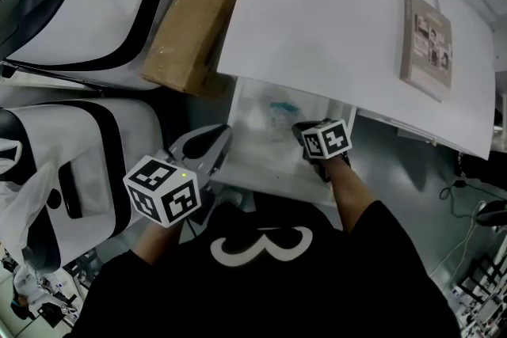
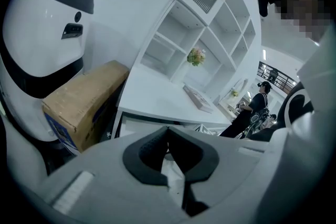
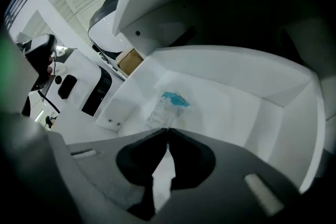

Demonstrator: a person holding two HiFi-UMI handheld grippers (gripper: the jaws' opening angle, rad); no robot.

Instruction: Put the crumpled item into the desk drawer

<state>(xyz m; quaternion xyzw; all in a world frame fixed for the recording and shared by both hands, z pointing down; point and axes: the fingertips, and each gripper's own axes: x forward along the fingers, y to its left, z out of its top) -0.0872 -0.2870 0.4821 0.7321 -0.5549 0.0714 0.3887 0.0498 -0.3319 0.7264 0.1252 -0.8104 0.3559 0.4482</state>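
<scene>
**Hazards with the Item in the Open Drawer**

1. The left gripper (image 1: 223, 134) hangs just beside the front left corner of the drawer (image 1: 261, 184). Its jaws are clenched and hold nothing. A push from this corner is likely to skew the drawer on its runners, and the closed tips may slip off the rim.

2. The right gripper (image 3: 167, 131) is inside the drawer, under the tabletop (image 1: 317, 20). Its jaws are clenched. If the drawer is pushed in before this gripper is out, the gripper will probably be caught between drawer front and tabletop edge.

3. The item (image 3: 165, 106) lies on the drawer floor, just past the right jaw tips. No view shows whether a fold of its film is caught between them. If one is, withdrawing the gripper would drag the item back out.

4. The item looks light and springy. It may rise and jam under the tabletop as the drawer closes.
</scene>
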